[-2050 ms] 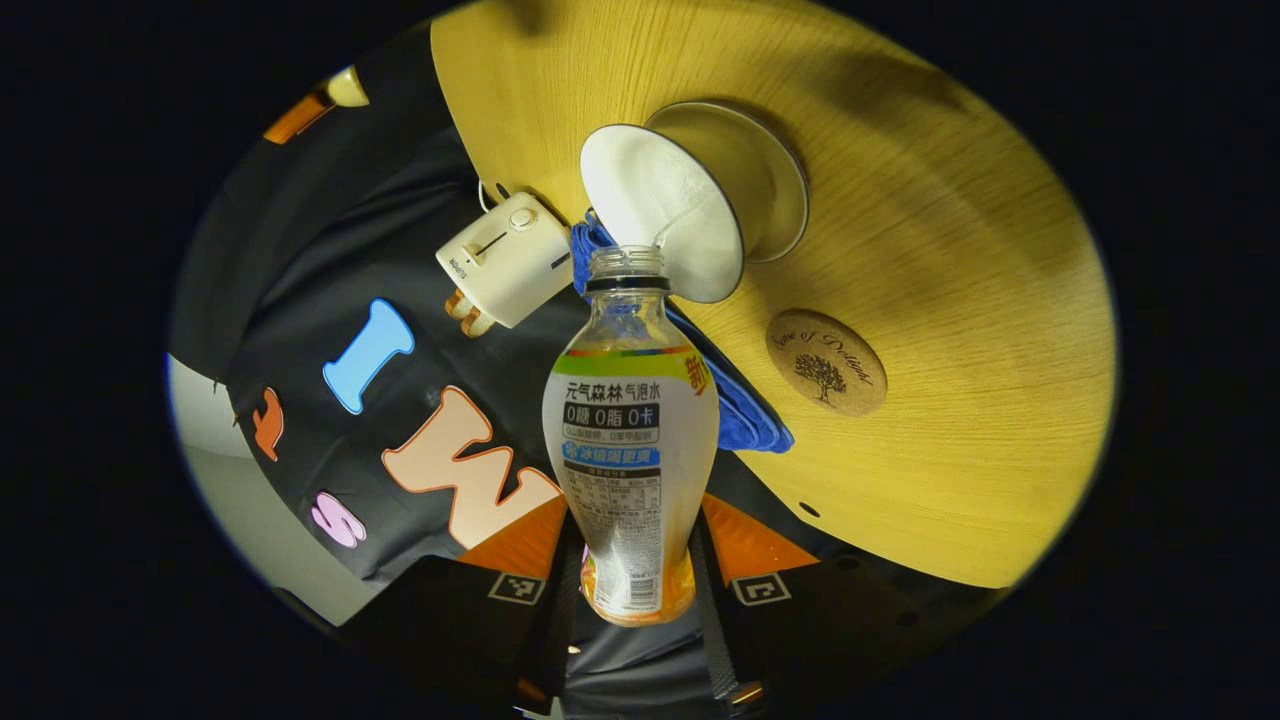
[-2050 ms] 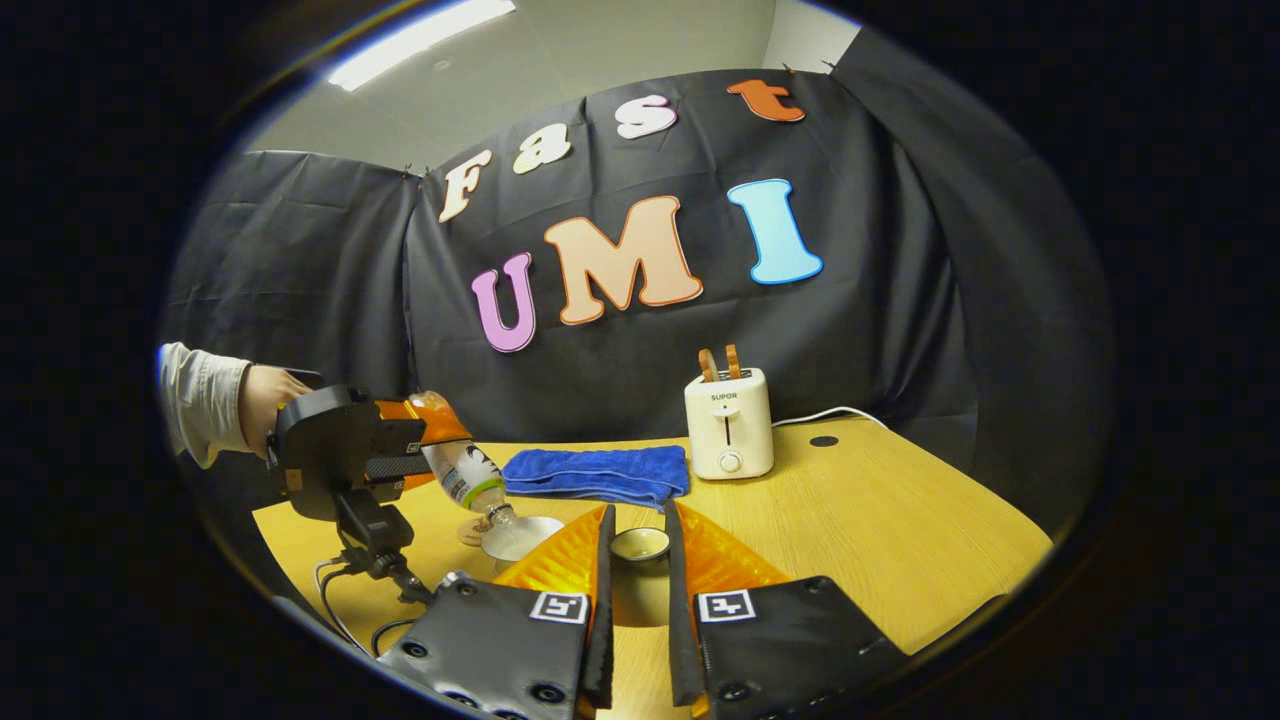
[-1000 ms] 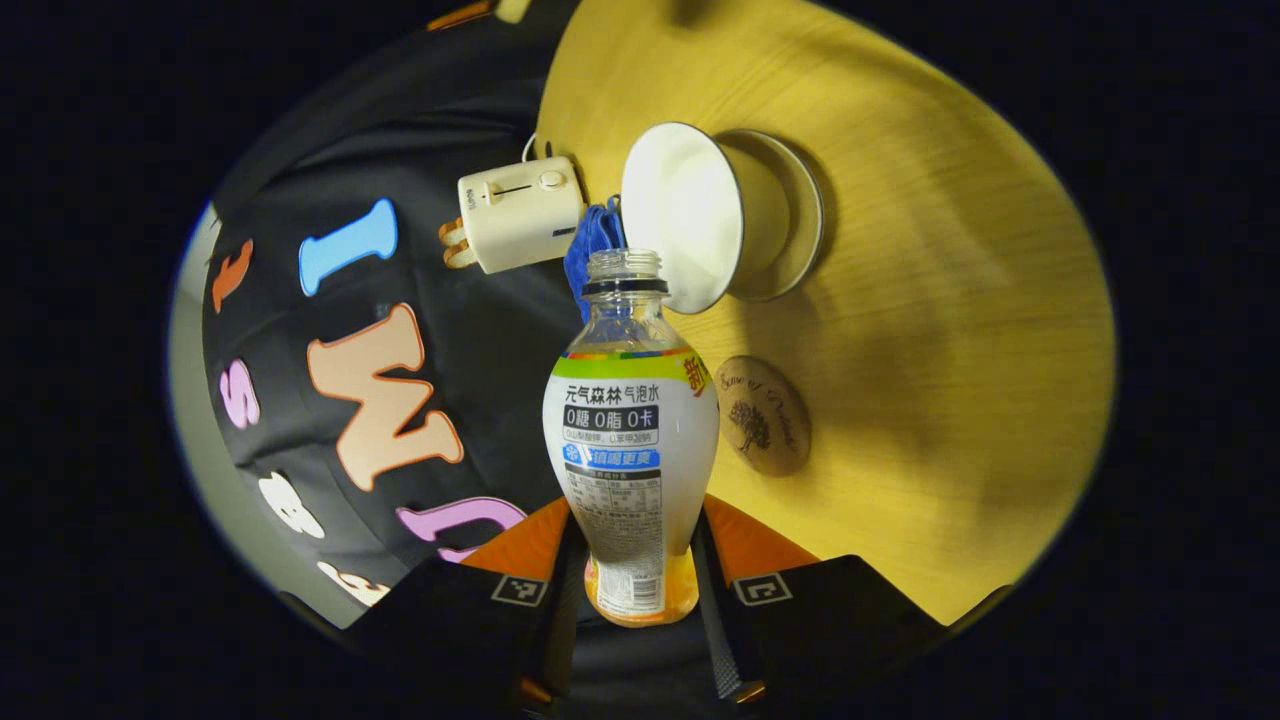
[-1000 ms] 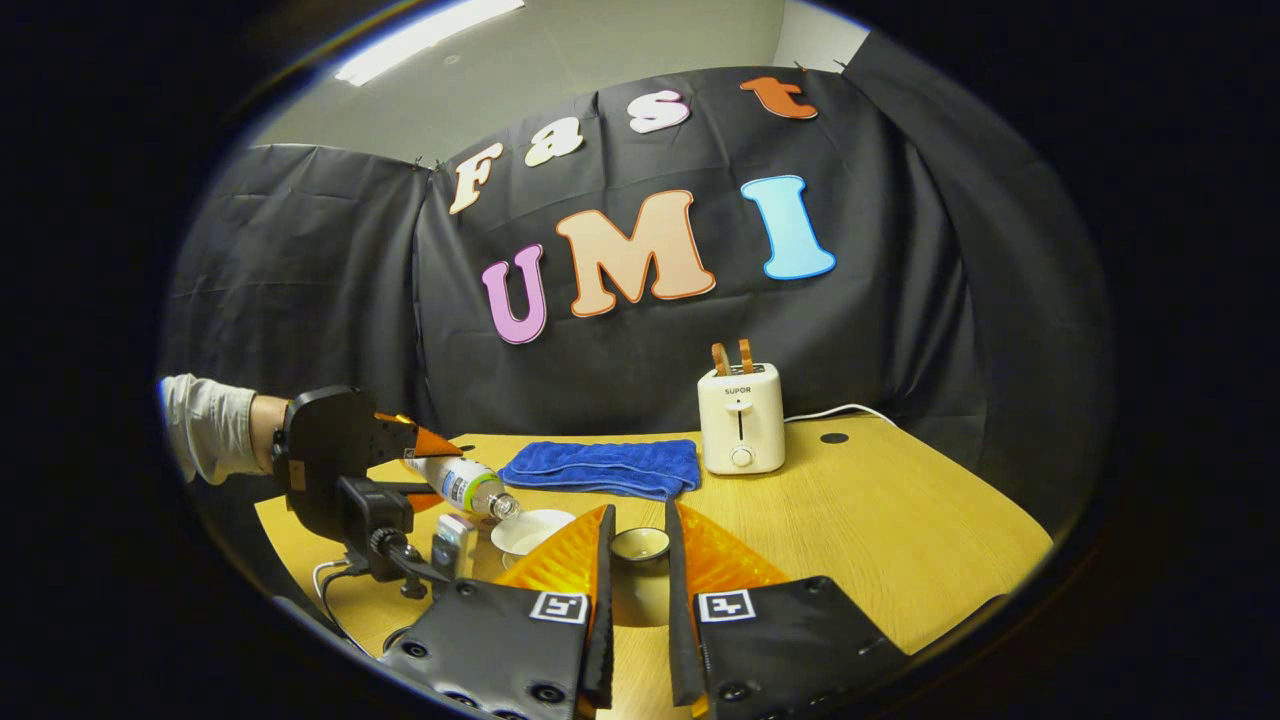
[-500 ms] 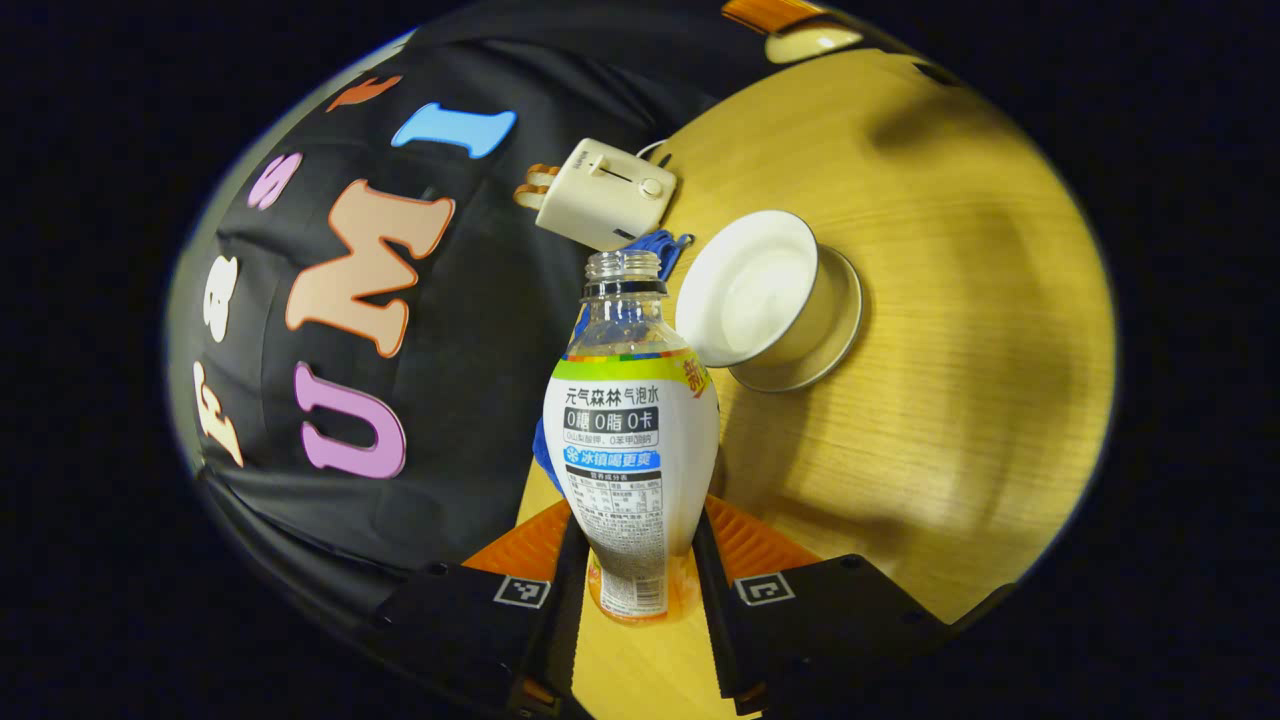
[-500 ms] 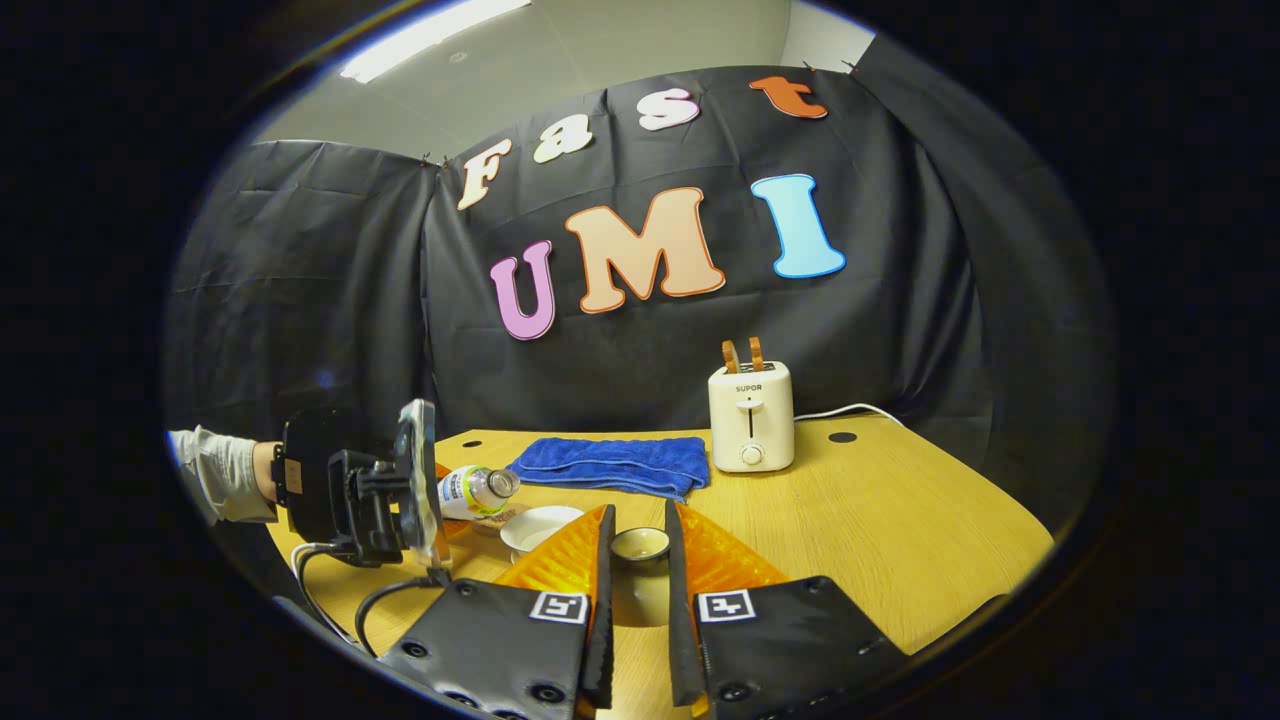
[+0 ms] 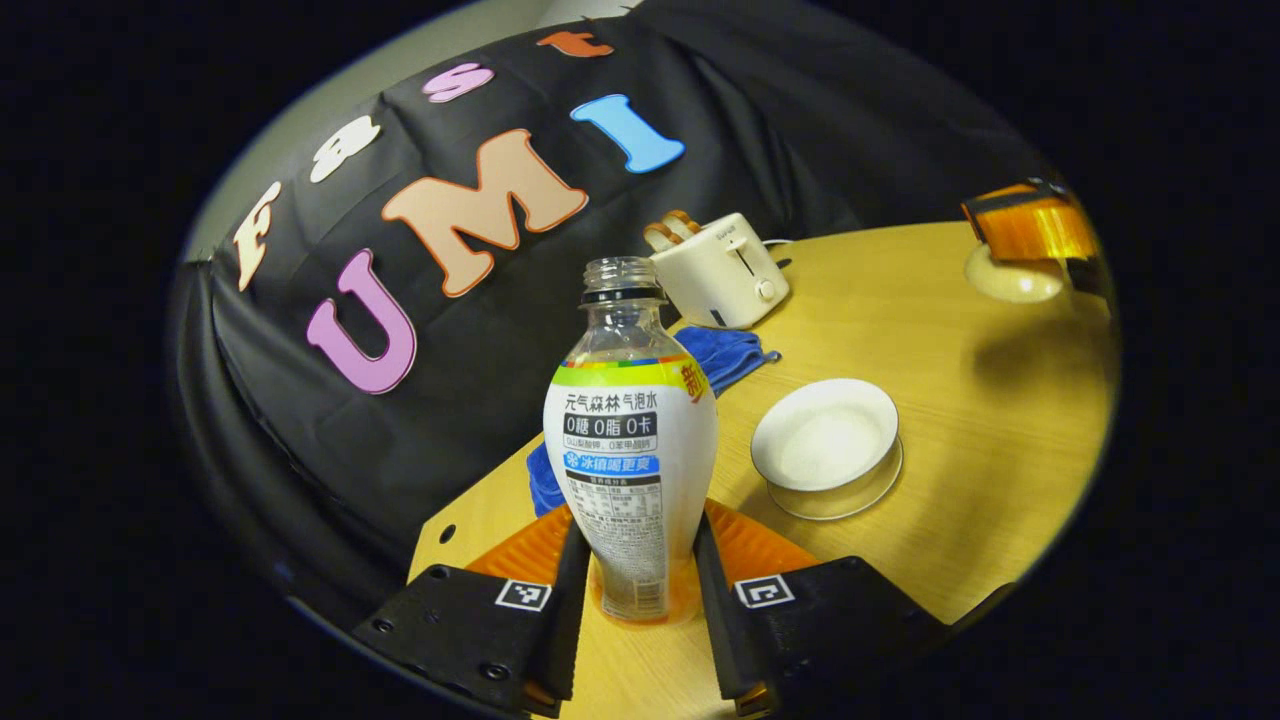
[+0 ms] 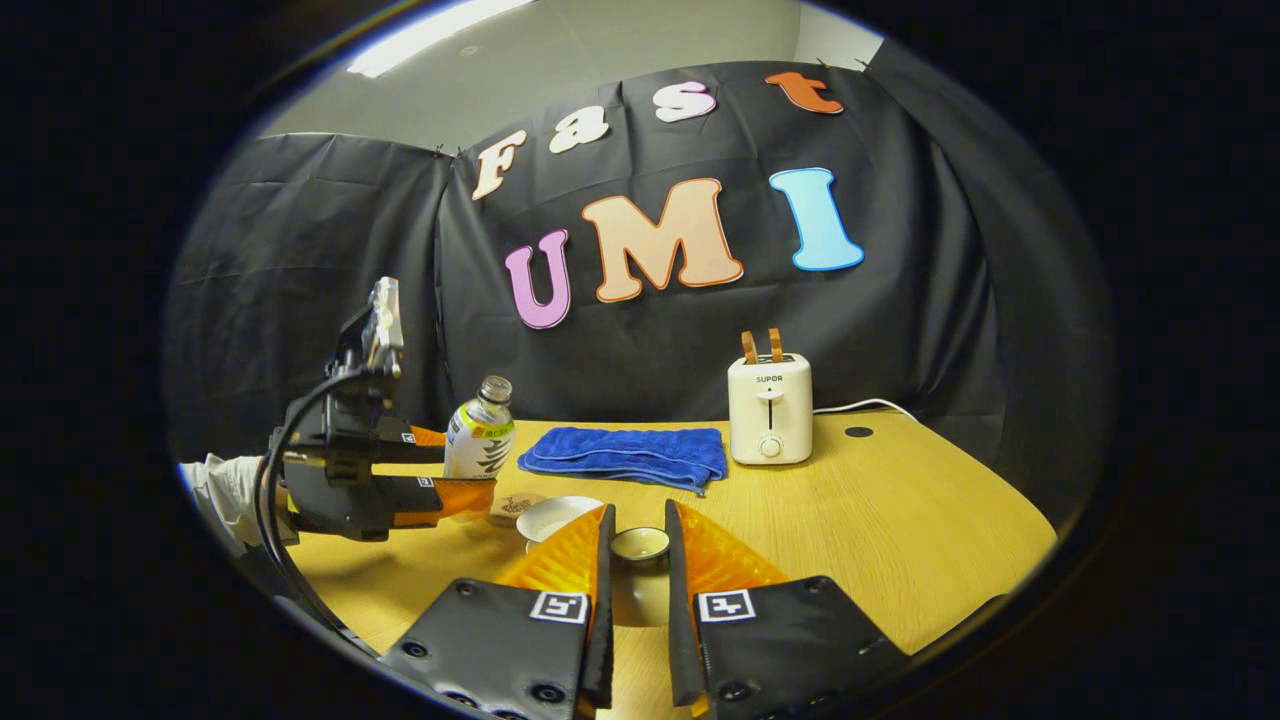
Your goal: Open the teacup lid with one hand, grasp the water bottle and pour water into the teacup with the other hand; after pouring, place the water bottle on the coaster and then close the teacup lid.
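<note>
Left gripper (image 7: 632, 560) clamped narrow on the lower body of the clear plastic water bottle with white label and no cap (image 7: 630, 450), both fingers pressed against its sides. Held upright, mouth up, base above the yellow wood-grain desk (image 7: 960, 350). Seen from the right gripper view as the same bottle (image 8: 479, 428) standing upright in that gripper (image 8: 440, 470), lifted over the desk's left end, with a light sleeve (image 8: 225, 490) behind the gripper body.

Just right of the bottle in the left gripper view: white open teacup (image 7: 826, 438) on its pale saucer (image 7: 850, 495), uncovered, resting on the desk. Round cork coaster with dark print (image 8: 515, 507) lying flat beside the teacup (image 8: 555, 517), below and just right of the held bottle, bare on top.

Right gripper (image 8: 636, 560) closed narrow on the small pale round teacup lid (image 8: 640, 545), held between both fingers near the tips, raised clear of the cup and to its right. Spotted too at the far right of the left gripper view, lid (image 7: 1012, 280) under that gripper (image 7: 1030, 228).

Behind: folded blue towel (image 8: 625, 455) lying flat, cream two-slot toaster (image 8: 769, 405) beside it with a white cord trailing right.
</note>
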Available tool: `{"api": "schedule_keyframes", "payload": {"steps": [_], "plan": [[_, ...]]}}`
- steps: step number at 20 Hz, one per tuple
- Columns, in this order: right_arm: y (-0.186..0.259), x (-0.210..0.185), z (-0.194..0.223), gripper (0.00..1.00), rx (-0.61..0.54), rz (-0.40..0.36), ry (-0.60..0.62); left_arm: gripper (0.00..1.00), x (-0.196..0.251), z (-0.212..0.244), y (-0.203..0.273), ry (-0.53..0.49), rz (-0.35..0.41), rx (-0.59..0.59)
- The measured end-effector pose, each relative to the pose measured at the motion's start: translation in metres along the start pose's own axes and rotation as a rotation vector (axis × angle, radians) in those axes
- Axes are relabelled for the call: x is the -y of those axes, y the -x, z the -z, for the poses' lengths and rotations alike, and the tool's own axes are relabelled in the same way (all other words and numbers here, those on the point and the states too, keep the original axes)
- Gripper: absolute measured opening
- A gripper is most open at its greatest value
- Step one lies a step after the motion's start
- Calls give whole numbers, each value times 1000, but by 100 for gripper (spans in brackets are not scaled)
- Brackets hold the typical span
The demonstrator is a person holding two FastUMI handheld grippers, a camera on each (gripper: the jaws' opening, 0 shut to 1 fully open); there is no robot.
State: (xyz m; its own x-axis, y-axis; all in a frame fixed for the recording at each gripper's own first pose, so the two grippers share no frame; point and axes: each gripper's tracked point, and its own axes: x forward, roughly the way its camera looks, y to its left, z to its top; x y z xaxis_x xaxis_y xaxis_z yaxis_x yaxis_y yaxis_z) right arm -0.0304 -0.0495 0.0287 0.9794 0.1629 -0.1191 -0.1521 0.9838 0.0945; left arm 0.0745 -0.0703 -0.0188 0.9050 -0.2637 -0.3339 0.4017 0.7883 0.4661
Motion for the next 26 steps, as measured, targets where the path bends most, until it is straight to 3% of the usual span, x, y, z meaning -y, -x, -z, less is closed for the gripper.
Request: {"api": "schedule_keyframes", "payload": {"steps": [6,12,26], "plan": [[-1,2,2,26,-4,5,1,52,-19,-7,-9,203,-45,69],[-2,-2,3,25,-9,-3,8,50,-20,-19,-26,433,-33,138],[-2,3,4,25,-14,4,1,57,-20,2,-52,470,-74,91]]}}
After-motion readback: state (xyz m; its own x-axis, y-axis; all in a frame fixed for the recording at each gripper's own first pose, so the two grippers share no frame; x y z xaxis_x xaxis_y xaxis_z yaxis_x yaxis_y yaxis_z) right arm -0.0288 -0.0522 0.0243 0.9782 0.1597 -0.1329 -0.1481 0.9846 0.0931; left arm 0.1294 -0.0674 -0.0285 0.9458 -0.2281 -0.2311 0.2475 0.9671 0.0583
